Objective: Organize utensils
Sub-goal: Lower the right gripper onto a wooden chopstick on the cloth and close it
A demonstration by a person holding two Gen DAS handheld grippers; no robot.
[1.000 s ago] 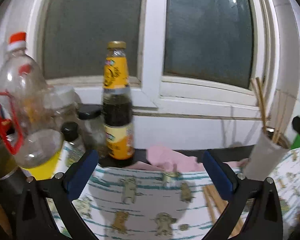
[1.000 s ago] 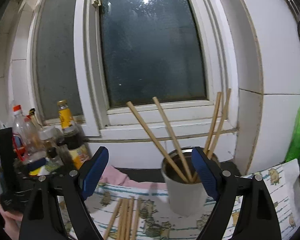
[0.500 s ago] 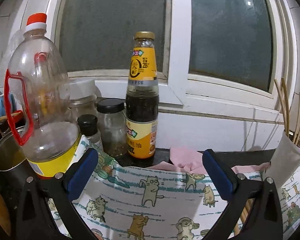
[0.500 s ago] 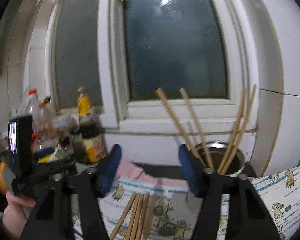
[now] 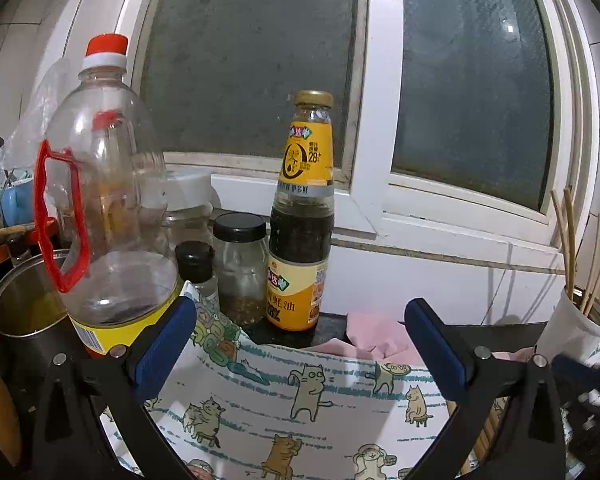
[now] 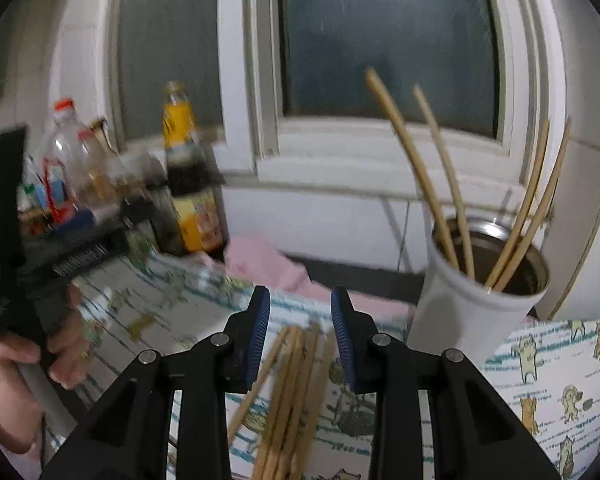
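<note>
Several wooden chopsticks (image 6: 288,392) lie in a loose bundle on the cat-print cloth (image 6: 548,364). My right gripper (image 6: 300,316) hangs just above their far ends, jaws partly closed with a gap, holding nothing. A white holder cup (image 6: 456,304) to the right holds several chopsticks (image 6: 420,160) upright; the cup also shows in the left wrist view (image 5: 572,324). My left gripper (image 5: 300,340) is wide open and empty over the cloth (image 5: 300,412), facing the bottles; it also shows at the left of the right wrist view (image 6: 32,264).
A clear oil bottle with a red handle (image 5: 104,200), a yellow-labelled sauce bottle (image 5: 304,216), small jars (image 5: 240,268) and a metal pot (image 5: 20,300) stand at the back left. A pink rag (image 6: 268,264) lies by the window wall.
My right gripper has narrowed its jaws and dropped towards the chopsticks on the cloth. My left gripper has swung left and closer to the bottles.
</note>
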